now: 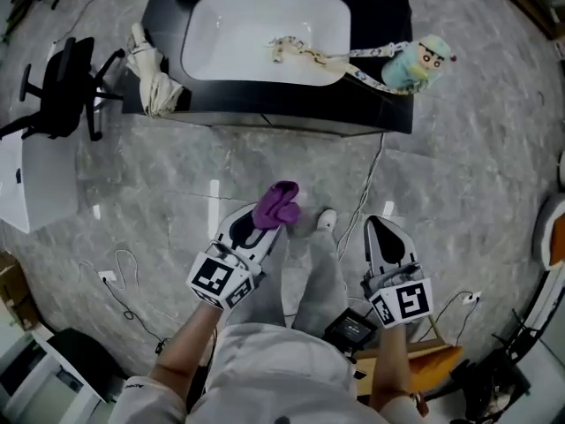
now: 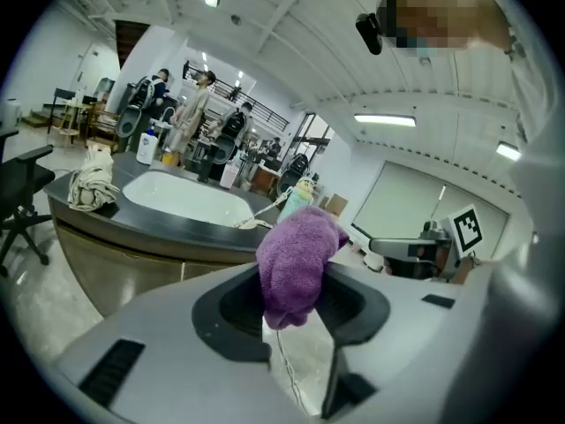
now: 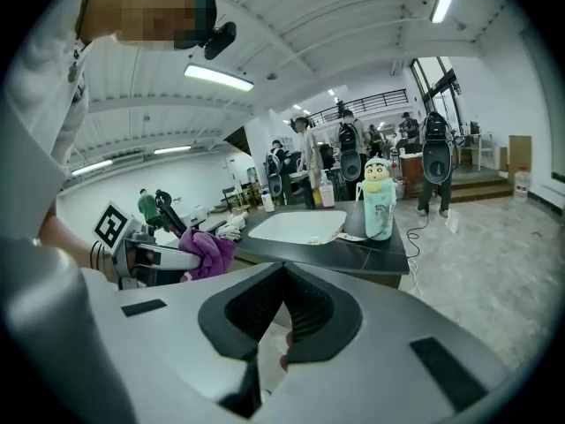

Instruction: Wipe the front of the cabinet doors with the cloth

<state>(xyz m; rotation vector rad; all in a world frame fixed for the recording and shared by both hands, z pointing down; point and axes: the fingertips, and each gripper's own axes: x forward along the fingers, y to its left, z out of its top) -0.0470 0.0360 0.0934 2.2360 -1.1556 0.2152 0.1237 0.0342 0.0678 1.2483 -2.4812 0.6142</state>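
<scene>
A purple cloth (image 1: pixel 275 204) bunches out of my left gripper (image 1: pixel 265 221), whose jaws are shut on it; the left gripper view has the cloth (image 2: pixel 296 263) filling the gap between the pads. My right gripper (image 1: pixel 381 228) is shut with nothing in it, held level beside the left one. Both hang over the grey floor, short of the black sink cabinet (image 1: pixel 282 117). The cabinet's front (image 2: pixel 132 268) shows as a beige door panel under the dark counter. In the right gripper view the cloth (image 3: pixel 207 253) sits left, the cabinet (image 3: pixel 353 259) ahead.
On the counter sit a white basin (image 1: pixel 265 34), a crumpled beige rag (image 1: pixel 152 76), a cartoon-figure bottle (image 1: pixel 415 63) and a cord. A black office chair (image 1: pixel 57 87) stands left. Cables (image 1: pixel 366 193) trail across the floor. People stand far behind the counter.
</scene>
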